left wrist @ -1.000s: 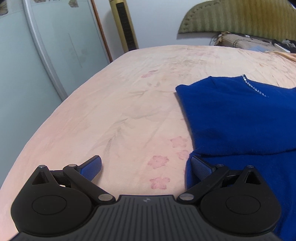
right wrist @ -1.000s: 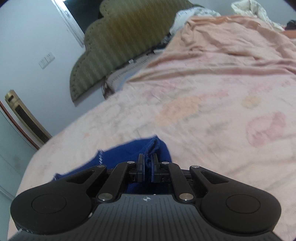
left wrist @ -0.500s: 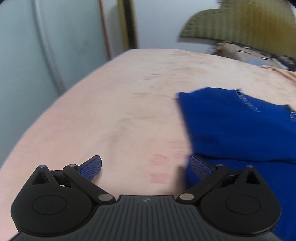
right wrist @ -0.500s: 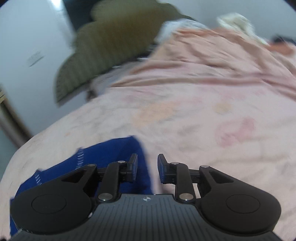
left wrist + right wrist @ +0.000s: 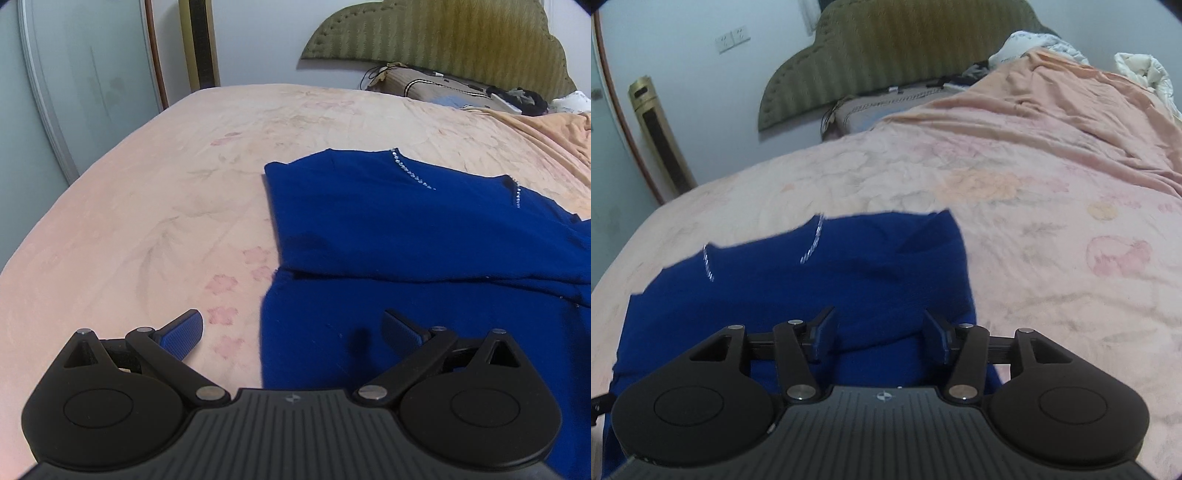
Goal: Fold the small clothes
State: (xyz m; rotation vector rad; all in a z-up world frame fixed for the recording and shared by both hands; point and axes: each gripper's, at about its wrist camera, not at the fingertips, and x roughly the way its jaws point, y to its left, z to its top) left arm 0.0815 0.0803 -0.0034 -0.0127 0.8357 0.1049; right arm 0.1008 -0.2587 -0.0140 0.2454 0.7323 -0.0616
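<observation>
The right tool [image 5: 879,334] hangs over the near right part of the blue garment [image 5: 798,288], its jaws opening with nothing pinched between them. The left tool [image 5: 291,334] is spread wide over the garment's left edge, gripping nothing. The garment lies partly folded on the pink floral bed [image 5: 147,206], its beaded neckline [image 5: 410,171] toward the far side, near the green headboard [image 5: 443,37]

garment [image 5: 424,229] on bed [image 5: 166,184], headboard [image 5: 443,37] behind
</observation>
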